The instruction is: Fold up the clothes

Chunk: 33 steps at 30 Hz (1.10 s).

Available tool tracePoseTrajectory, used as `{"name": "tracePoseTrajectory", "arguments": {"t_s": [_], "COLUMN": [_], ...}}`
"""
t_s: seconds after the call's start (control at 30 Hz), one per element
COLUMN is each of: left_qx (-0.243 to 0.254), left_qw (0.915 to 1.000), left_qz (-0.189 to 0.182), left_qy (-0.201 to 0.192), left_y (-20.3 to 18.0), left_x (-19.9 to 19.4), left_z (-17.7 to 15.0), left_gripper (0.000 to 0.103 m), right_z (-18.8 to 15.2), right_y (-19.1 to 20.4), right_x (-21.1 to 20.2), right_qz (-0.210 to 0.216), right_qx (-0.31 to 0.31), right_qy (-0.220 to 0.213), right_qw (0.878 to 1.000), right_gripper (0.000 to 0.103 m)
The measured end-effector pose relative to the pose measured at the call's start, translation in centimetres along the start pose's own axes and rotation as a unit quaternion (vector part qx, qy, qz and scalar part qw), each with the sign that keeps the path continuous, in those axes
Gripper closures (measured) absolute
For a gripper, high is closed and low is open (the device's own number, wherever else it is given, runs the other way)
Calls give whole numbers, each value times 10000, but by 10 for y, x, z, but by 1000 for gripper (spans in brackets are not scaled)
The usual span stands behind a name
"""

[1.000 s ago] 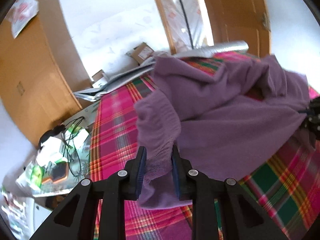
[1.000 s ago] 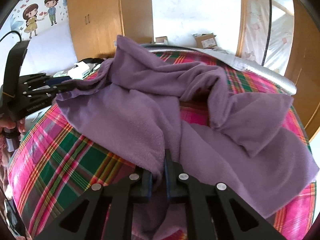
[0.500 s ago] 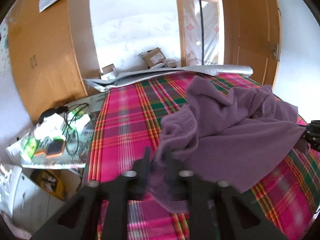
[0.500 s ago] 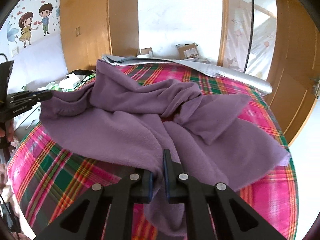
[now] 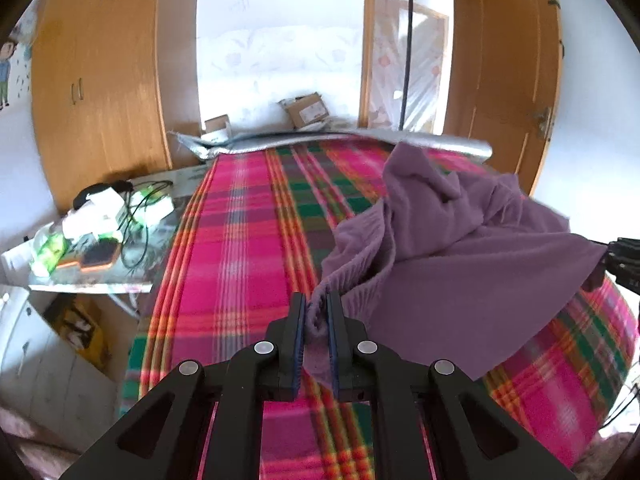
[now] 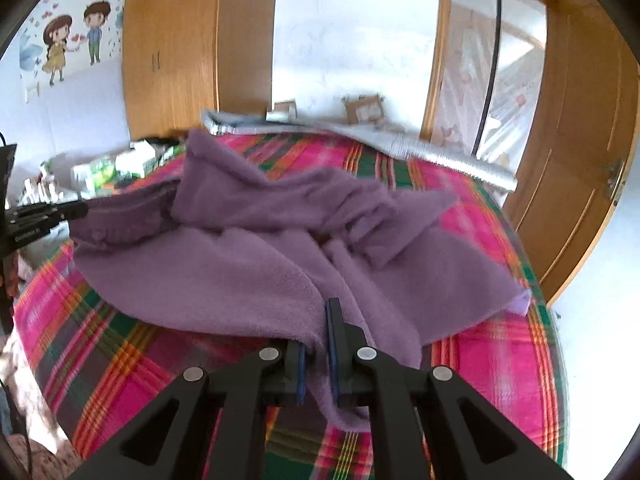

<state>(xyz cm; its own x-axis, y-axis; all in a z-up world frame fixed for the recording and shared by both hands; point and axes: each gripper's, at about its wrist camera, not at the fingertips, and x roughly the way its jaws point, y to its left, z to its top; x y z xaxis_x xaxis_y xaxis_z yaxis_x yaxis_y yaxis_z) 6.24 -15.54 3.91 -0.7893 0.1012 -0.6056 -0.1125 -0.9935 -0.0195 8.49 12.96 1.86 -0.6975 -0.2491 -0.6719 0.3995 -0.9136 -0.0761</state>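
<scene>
Both grippers, left gripper (image 5: 317, 320) and right gripper (image 6: 316, 344), are pinching the purple garment (image 6: 256, 256) over the plaid bed (image 5: 240, 264); I'd be pulling evenly, flattening it.

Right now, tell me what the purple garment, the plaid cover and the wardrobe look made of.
Purple garment: soft fleece or knit, going by its matte, fuzzy nap; the ribbed band suggests knit.
Plaid cover: woven cloth, probably a blanket; matte, in pink, green and orange checks.
Wardrobe: wood or wood-look laminate; orange-brown with a faint sheen, so I cannot tell which.
</scene>
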Motion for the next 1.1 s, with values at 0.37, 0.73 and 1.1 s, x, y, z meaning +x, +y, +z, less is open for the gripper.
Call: {"name": "tracePoseTrajectory", "arguments": {"t_s": [0.37, 0.73, 1.1], "left_qx": [-452, 83, 996], "left_qw": [9985, 9958, 9888], "left_qz": [-299, -909, -884], "left_qy": [80, 78, 679], "left_y": [18, -12, -57], "left_x": [-10, -11, 46], "left_z": [-16, 30, 48], "left_gripper": [81, 58, 58], "right_z": [-3, 57, 68], "right_y": [1, -1, -9], "right_x": [20, -11, -19], "right_qz": [128, 1041, 889], "right_qx": [-430, -578, -892], "right_qy": [815, 742, 1187], "right_qw": [9957, 9901, 9849], "right_gripper": [89, 77, 77]}}
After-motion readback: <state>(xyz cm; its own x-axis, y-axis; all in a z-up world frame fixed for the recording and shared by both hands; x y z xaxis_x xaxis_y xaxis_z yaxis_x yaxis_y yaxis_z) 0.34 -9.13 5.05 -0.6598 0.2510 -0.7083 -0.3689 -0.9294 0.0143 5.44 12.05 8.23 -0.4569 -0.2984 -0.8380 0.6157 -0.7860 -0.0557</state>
